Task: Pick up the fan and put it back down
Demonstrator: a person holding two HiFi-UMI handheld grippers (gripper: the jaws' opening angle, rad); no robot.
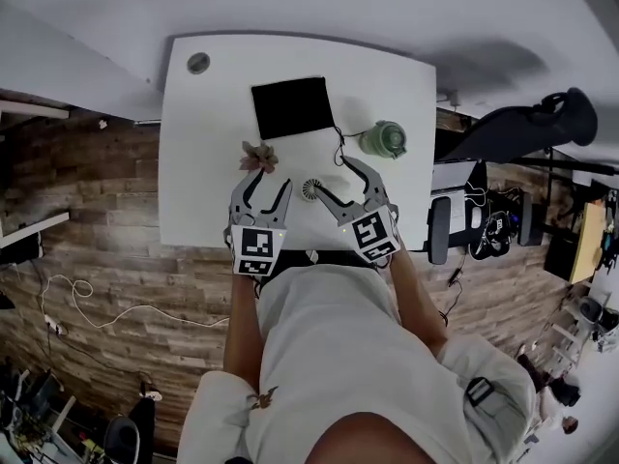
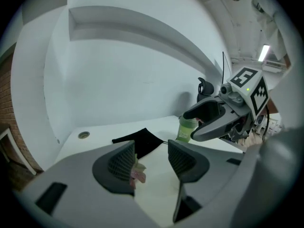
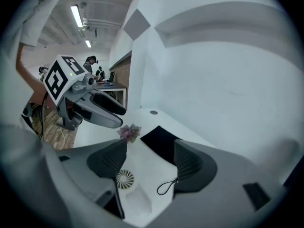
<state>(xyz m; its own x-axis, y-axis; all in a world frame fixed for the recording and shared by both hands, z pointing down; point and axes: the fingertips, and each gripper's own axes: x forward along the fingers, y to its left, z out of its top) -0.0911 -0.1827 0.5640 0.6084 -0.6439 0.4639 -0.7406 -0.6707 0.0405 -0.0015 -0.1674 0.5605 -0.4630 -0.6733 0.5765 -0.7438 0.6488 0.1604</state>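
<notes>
A small white fan (image 1: 310, 189) lies flat on the white table (image 1: 203, 191), its round grille facing up. In the right gripper view the fan (image 3: 125, 178) shows low between the jaws, close under the left one, and neither pad touches it. My right gripper (image 1: 334, 179) (image 3: 149, 158) is open and hangs just right of the fan, above the table. To the fan's left my left gripper (image 1: 272, 182) (image 2: 151, 158) is open too, with nothing between its fingers.
A black pouch (image 1: 292, 106) lies at the back of the table, with a thin black cord (image 3: 166, 186) trailing from it. A green cup (image 1: 384, 139) stands at the right. A pink paper flower (image 1: 259, 156) sits ahead of the left gripper. A person's legs fill the foreground.
</notes>
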